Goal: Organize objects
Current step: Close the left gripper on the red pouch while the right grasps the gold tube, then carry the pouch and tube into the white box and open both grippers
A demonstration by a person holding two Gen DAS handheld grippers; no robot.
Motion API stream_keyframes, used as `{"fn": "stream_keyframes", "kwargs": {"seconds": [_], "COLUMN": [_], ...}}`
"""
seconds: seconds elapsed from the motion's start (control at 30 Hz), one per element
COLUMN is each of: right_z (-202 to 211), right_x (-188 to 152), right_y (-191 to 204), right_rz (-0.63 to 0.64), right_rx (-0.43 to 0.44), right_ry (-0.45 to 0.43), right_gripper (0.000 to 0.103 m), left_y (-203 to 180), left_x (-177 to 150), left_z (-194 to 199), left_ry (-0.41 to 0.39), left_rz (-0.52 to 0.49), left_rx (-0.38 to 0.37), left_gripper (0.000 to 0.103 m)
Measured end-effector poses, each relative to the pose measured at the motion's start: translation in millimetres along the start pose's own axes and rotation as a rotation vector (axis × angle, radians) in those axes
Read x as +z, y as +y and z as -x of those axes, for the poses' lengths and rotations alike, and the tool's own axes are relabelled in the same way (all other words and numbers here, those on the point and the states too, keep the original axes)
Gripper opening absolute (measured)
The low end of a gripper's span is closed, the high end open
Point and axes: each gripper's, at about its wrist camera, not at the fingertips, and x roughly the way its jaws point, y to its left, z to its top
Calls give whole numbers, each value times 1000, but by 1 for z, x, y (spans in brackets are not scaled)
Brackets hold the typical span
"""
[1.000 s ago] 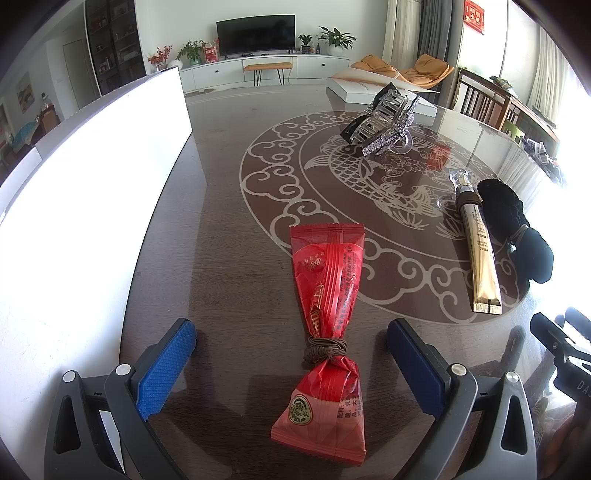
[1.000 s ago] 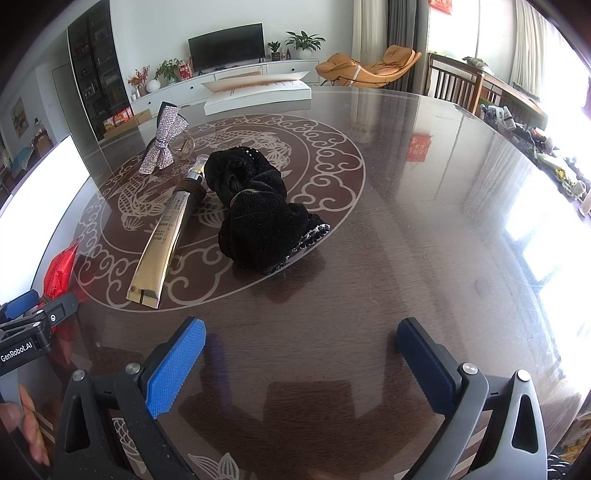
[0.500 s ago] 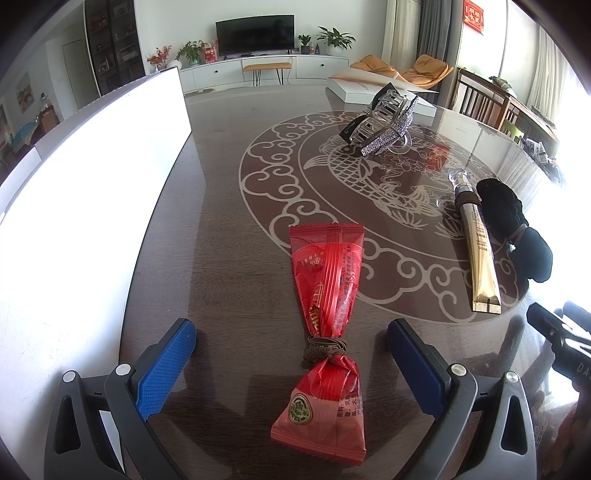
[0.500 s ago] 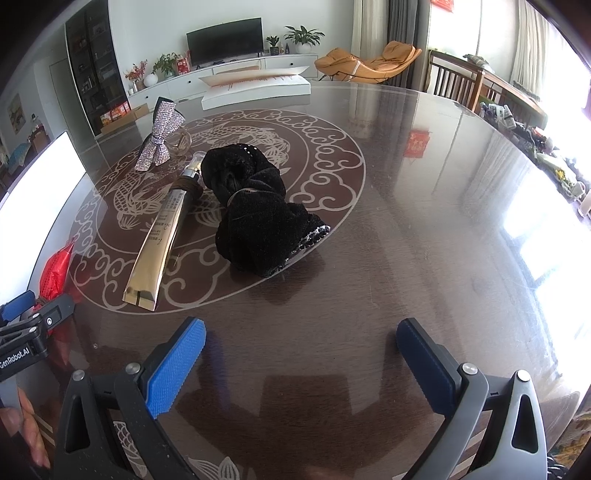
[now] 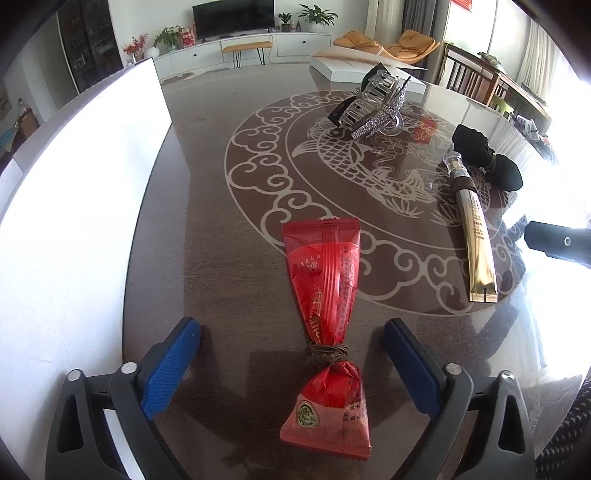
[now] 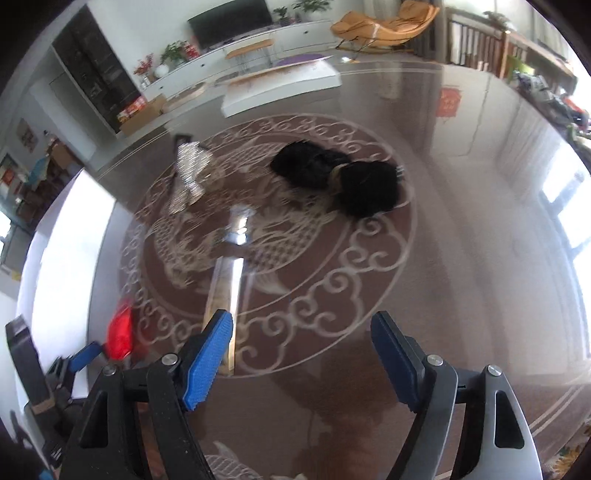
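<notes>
**Big round table, four things to sort, both grippers empty**

So I'm at a dark glossy table point(image 5: 229, 206) with a pale fish-and-cloud medallion point(image 5: 332, 162) printed in the middle. On the far left there's a tall white panel point(image 5: 74, 192) along the table edge, and behind it all a living room with a TV point(image 5: 233, 16) on a white cabinet and orange loungers point(image 5: 406, 42) over to the right.

My left gripper point(image 5: 291, 365) is spread wide, holding nothing. The red snack packet point(image 5: 325, 321) lies flat right between its fingers, its tied neck about level with the fingertips, not touching either pad.

Further right on the medallion: a rhinestone hair clip point(image 5: 373, 105) at the back, then a gold tube point(image 5: 476, 236), and a black scrunchie point(image 5: 487, 157) just beside the tube's cap.

My right gripper point(image 6: 301, 354) is open too, empty. This view's blurry, but the gold tube's point(image 6: 229, 280) near end sits right by my left fingertip point(image 6: 210, 350).
</notes>
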Motion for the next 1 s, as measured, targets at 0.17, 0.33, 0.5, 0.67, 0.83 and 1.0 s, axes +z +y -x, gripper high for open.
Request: {"fn": "stream_keyframes", "kwargs": {"seconds": [0.17, 0.33, 0.5, 0.67, 0.83, 1.0], "right_z": [-42, -46, 10, 73, 134, 176], "right_x": [17, 17, -11, -35, -47, -61], "right_y": [52, 66, 64, 77, 139, 226], "right_rz": [103, 153, 198, 239, 364, 497], "right_rx": [-70, -67, 14, 83, 176, 384], "right_ry": [8, -21, -94, -174, -277, -257], "right_gripper": [78, 25, 25, 25, 25, 25], "left_y": [5, 11, 4, 11, 54, 121], "left_x": [-1, -11, -34, -49, -60, -72], "left_z": [9, 24, 74, 141, 223, 268], "left_ry": [-66, -105, -198, -316, -463, -516], "left_rz": [-14, 37, 59, 66, 112, 181], "left_rx": [1, -76, -214, -294, -262, -90], "left_gripper": [26, 18, 18, 18, 18, 18]}}
